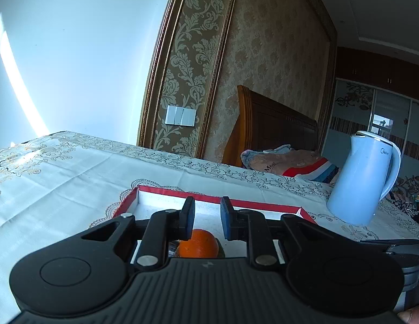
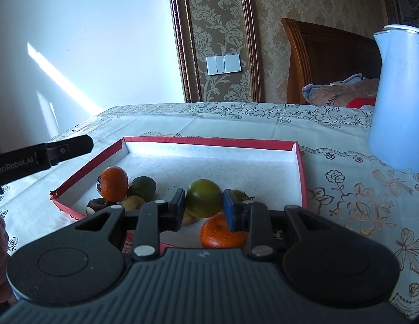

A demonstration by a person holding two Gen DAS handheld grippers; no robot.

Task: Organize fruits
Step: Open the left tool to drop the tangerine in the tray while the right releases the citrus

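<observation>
Red walls on the box (image 2: 300,172) keep the round fruit from rolling off the surface (image 2: 344,189). Inside it, the right hand-held gripper (image 2: 204,205) squeezes a green fruit (image 2: 204,198). The left hand-held gripper (image 1: 208,216) is closed and empty above an orange (image 1: 198,244).

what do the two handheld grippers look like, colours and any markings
Both are matte black plastic. The left gripper and right gripper each have a ribbed grey-black body, two round disc housings, angled link arms with silver pivot pins, and blue pads on the fingers. Seen side-on from the right wrist camera, the left gripper's arm carries white "GenRobot.AI" lettering. No cables or sleeves show.
</observation>
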